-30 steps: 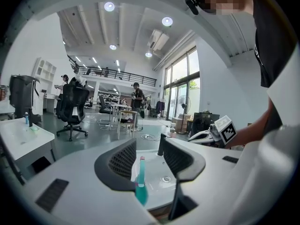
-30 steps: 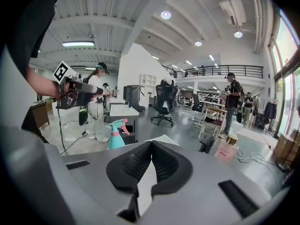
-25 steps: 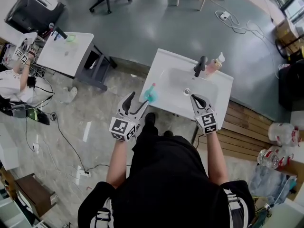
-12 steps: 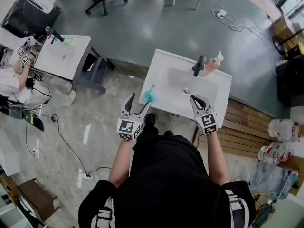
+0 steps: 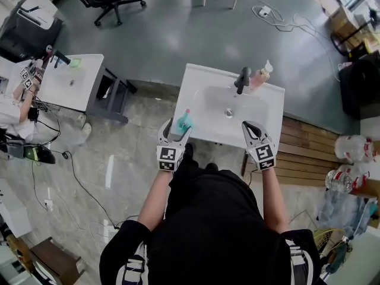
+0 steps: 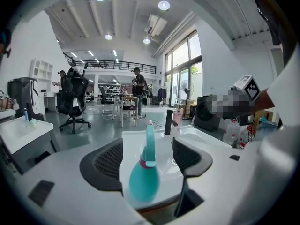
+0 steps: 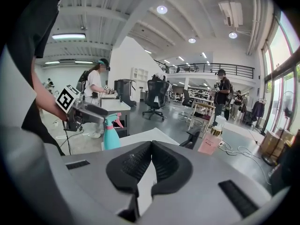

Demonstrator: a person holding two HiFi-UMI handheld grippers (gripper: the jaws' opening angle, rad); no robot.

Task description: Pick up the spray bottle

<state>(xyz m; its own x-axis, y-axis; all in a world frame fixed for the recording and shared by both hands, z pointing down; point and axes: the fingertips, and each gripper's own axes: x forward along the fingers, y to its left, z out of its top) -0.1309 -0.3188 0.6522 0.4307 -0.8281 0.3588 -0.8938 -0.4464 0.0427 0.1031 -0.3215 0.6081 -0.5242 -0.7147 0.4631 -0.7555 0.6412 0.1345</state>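
A teal spray bottle (image 5: 183, 122) with a pink collar stands on the near left corner of the white sink unit (image 5: 202, 79). My left gripper (image 5: 178, 129) is at that corner with its jaws wide apart on either side of the bottle. In the left gripper view the bottle (image 6: 143, 177) sits between the pads with a gap on both sides, and the gripper (image 6: 147, 144) is open. My right gripper (image 5: 248, 125) hangs at the sink's near right edge, its tips together on nothing (image 7: 151, 144). From there the bottle (image 7: 111, 132) shows at the left.
A black faucet (image 5: 240, 79) and a pink soap dispenser (image 5: 261, 75) stand at the sink's far edge. A second white sink table (image 5: 71, 82) is at the left, with a person beside it. Wooden slats (image 5: 303, 153) and water bottles (image 5: 350, 147) lie at the right.
My left gripper has come forward and down from beside the sink's corner until its jaws flank the spray bottle. The right gripper has hardly moved.
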